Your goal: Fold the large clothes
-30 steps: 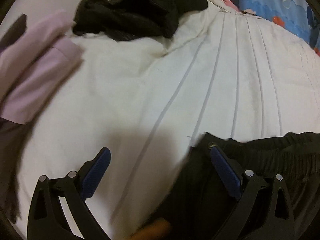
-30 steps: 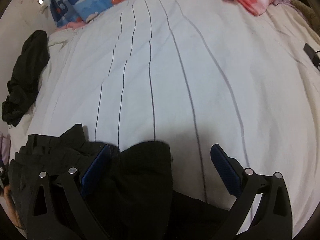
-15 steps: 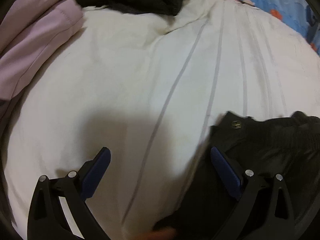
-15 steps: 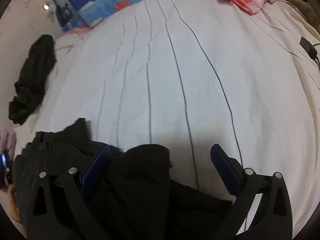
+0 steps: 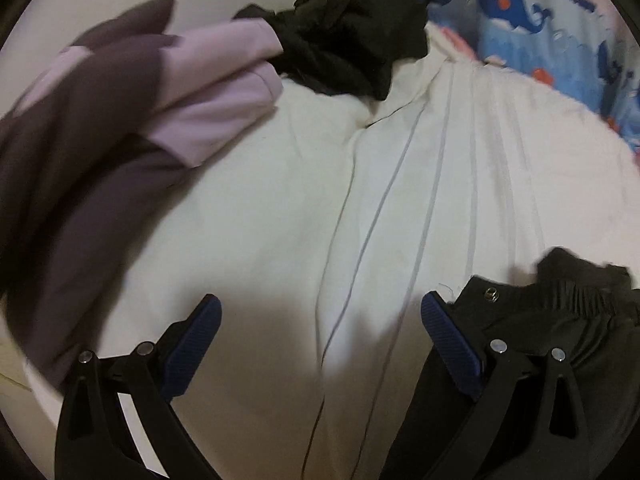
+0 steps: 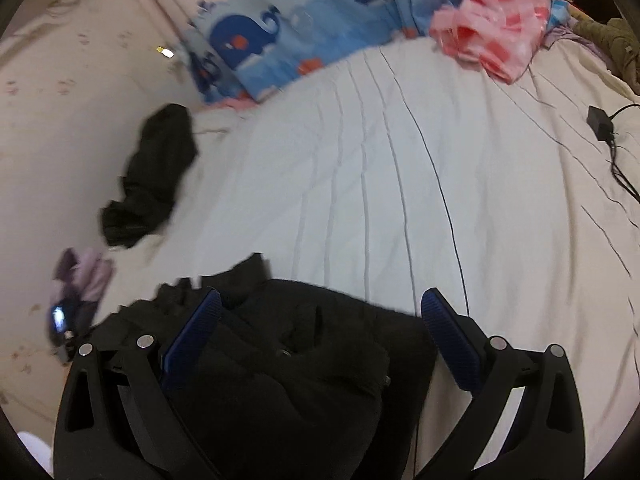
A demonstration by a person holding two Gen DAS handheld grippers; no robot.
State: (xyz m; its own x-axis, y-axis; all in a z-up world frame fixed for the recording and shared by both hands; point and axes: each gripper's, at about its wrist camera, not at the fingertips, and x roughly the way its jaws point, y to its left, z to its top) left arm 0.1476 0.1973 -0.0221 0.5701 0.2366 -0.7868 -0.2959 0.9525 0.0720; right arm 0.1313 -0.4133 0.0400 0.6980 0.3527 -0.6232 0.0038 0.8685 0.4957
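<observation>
A black garment with a gathered waistband and a metal snap lies bunched on the white striped bedsheet (image 6: 400, 208). In the right wrist view the black garment (image 6: 304, 364) fills the lower middle, beneath and between the blue pads of my right gripper (image 6: 320, 332), which is open and holds nothing. In the left wrist view the black garment (image 5: 560, 320) sits at the lower right, behind the right finger of my left gripper (image 5: 320, 340). That gripper is open over bare sheet (image 5: 280, 220).
A folded lilac and dark purple garment (image 5: 132, 128) lies at the left. A crumpled black garment (image 5: 352, 52) sits at the back, also seen as a black heap (image 6: 152, 184). A whale-print blanket (image 6: 312, 24), a pink checked cloth (image 6: 496, 28) and a black charger with cable (image 6: 600, 120) lie farther off.
Both views have tilted up and drawn back, showing more of the bed's far end. The lilac garment now fills more of the left view. Both grippers stay open.
</observation>
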